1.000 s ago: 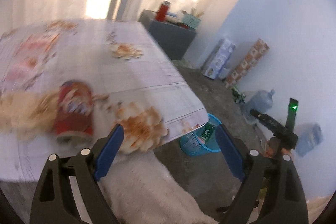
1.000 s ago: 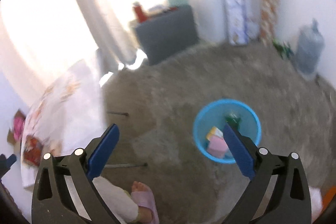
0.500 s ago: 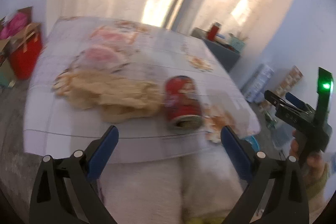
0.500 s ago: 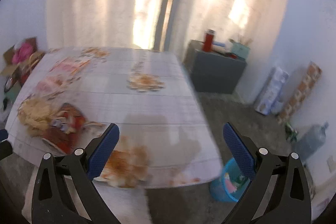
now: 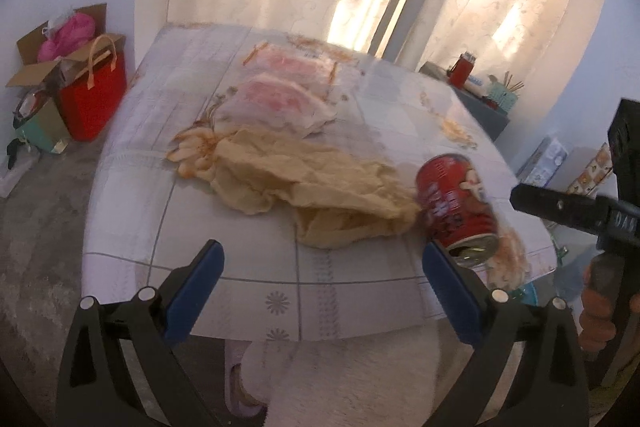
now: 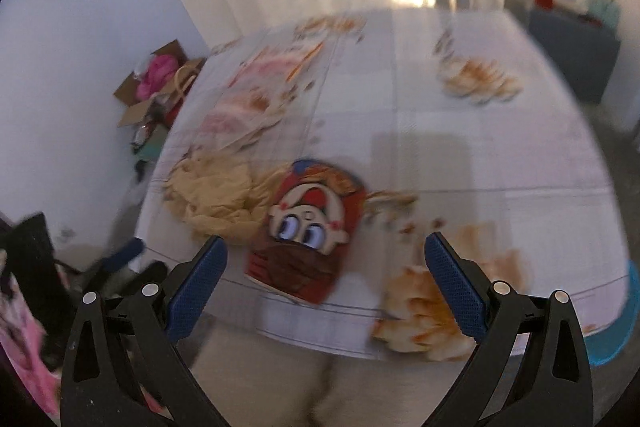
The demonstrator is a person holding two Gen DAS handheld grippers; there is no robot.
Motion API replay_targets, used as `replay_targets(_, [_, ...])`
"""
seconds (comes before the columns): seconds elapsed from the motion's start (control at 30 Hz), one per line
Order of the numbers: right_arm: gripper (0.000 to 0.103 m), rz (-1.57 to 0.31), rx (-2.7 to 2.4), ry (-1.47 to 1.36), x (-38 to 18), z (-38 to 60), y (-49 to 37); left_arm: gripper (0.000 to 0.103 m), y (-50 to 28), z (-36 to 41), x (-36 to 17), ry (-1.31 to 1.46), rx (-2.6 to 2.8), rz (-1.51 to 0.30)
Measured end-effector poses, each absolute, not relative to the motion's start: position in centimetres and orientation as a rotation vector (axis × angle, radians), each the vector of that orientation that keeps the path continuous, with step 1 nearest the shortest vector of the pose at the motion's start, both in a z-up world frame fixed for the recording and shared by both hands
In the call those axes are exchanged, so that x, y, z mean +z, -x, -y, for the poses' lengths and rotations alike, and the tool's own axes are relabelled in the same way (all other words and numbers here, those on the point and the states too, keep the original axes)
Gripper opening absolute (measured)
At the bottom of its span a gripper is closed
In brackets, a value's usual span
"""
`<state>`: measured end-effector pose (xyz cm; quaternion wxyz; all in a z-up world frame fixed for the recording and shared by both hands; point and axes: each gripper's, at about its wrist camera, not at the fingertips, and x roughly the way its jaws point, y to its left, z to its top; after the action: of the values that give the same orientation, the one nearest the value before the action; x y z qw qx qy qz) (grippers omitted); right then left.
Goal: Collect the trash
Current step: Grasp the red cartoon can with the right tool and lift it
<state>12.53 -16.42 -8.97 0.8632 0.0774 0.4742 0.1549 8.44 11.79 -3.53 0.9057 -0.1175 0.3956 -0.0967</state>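
A red drink can (image 5: 456,205) lies on its side near the table's front edge, open end toward me; it also shows in the right wrist view (image 6: 310,239). A crumpled tan bag (image 5: 304,187) lies left of it, touching it, and shows in the right wrist view (image 6: 218,197). Clear plastic wrappers with pink contents (image 5: 280,99) lie farther back. My left gripper (image 5: 320,287) is open and empty, in front of the table edge. My right gripper (image 6: 322,281) is open and empty, facing the can.
The table (image 5: 168,155) has a pale floral cloth. A blue trash basket (image 6: 616,323) stands on the floor at the table's right corner. A red bag (image 5: 94,95) and cardboard boxes (image 5: 38,67) stand at left. A grey cabinet (image 6: 572,39) stands at the back right.
Both grippers have swung left from the blue basket on the floor to face the table. The can and tan bag are now near the middle of both views. Both stay open.
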Motion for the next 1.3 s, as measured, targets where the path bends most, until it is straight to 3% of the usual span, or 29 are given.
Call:
replay_targets(0.33, [0.085,-1.117,0.330,-0.229,-11.7,14.6,-15.1,0.097,-10.4,-12.0,-6.0,0.268,-0.199,-0.898])
replay_targets(0.63, [0.065,-1.155,0.330,-0.243,-13.0,14.3,-15.9,0.097,-10.3,-11.9,-6.1,0.266,-0.206,-0.899])
replay_targets(1.13, [0.065,-1.121,0.204,-0.254,-12.5,20.1,-14.7,0.097,-10.1,-12.7,-6.1,0.321,-0.243,-0.884])
replay_targets(1.3, [0.074,-1.115,0.209,-0.254,-12.5,20.8,-14.6,0.097,-10.0,-12.2,-6.2,0.266,-0.245,-0.879])
